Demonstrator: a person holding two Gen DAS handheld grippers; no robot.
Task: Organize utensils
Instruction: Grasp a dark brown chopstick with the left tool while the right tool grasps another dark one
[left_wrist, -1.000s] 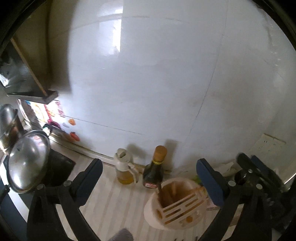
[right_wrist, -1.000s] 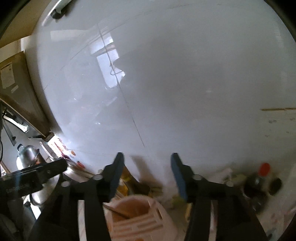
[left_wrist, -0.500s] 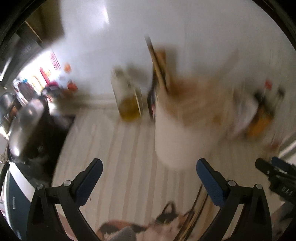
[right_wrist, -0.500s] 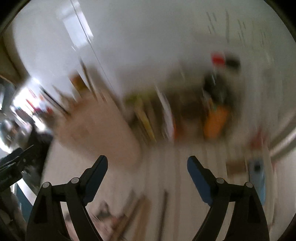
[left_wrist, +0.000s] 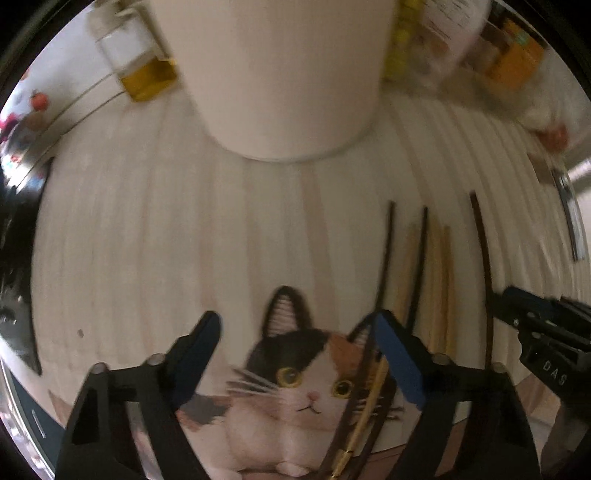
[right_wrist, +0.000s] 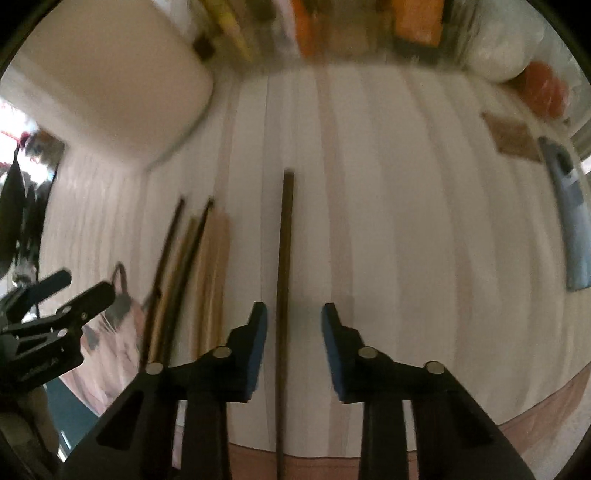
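A home kitchen counter: oil bottle (left_wrist: 147, 70), chopsticks (left_wrist: 439, 280), utensil holder (left_wrist: 284, 74), cat-print mat (left_wrist: 295, 387).

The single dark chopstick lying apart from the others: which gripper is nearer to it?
Right. The right gripper is open astride the dark chopstick; the left gripper hovers over the cat picture, beyond the chopstick bundle.

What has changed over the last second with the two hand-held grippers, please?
Both tipped down from the wall toward the mat. The right hand-held gripper now straddles a lone dark chopstick; the left hand-held gripper hovers over the cat picture. Neither grips anything; both stay open.
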